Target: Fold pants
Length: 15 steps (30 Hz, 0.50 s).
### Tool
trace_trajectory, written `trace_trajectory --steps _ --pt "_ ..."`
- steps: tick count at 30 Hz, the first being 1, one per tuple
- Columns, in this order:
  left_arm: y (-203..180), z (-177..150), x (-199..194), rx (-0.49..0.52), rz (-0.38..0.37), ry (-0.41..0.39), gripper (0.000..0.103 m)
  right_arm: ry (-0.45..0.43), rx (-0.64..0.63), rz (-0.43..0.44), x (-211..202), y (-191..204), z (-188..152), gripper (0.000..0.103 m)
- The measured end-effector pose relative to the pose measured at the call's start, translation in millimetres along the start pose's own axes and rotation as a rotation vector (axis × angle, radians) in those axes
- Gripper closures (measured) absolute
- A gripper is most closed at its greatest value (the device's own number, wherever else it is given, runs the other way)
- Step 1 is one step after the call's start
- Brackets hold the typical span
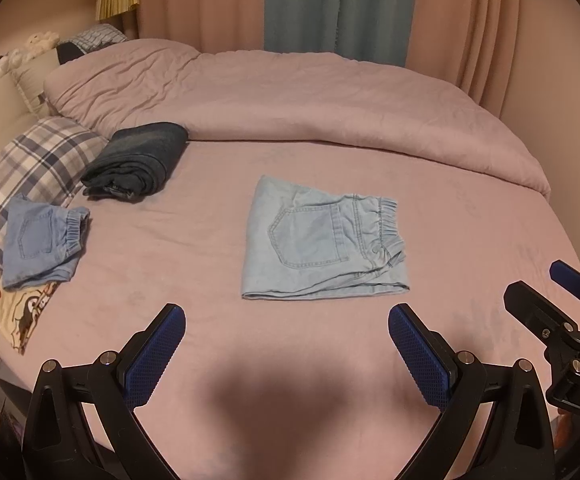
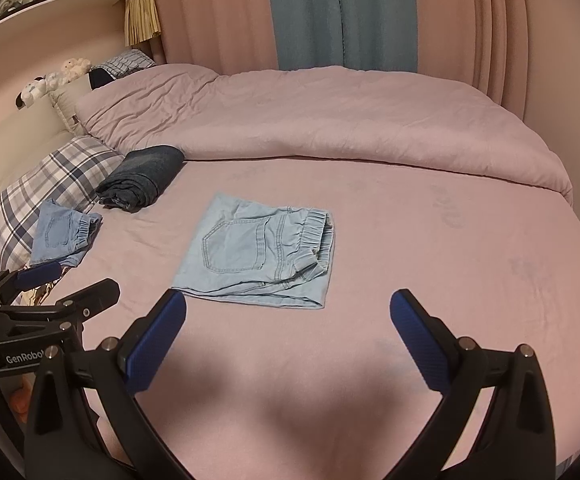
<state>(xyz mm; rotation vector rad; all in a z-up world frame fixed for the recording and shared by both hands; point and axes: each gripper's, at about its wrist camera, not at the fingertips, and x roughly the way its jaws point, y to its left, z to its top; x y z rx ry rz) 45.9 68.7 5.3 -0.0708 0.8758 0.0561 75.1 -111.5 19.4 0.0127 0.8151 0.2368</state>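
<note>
Light blue denim pants (image 1: 322,244) lie folded into a compact rectangle on the pink bed sheet (image 1: 193,240), back pocket up, elastic waistband to the right. They also show in the right wrist view (image 2: 257,256). My left gripper (image 1: 285,316) is open and empty, just short of the pants' near edge. My right gripper (image 2: 287,300) is open and empty, near the pants' front right corner. The right gripper also shows at the right edge of the left wrist view (image 1: 546,288), and the left gripper at the left of the right wrist view (image 2: 77,280).
A folded dark denim garment (image 1: 137,162) and a smaller folded blue denim garment (image 1: 43,242) lie at the left by a plaid pillow (image 1: 21,168). A folded-back pink duvet (image 1: 290,96) covers the far half of the bed. Curtains (image 1: 330,4) hang behind.
</note>
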Motion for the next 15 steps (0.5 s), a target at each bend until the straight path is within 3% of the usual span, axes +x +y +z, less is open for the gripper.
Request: trace_trajectory --steps 15 --pt "0.2 0.4 1.4 0.004 0.008 -0.006 0.002 -0.002 -0.006 -0.007 -1.4 -2.1 1.8 0.0"
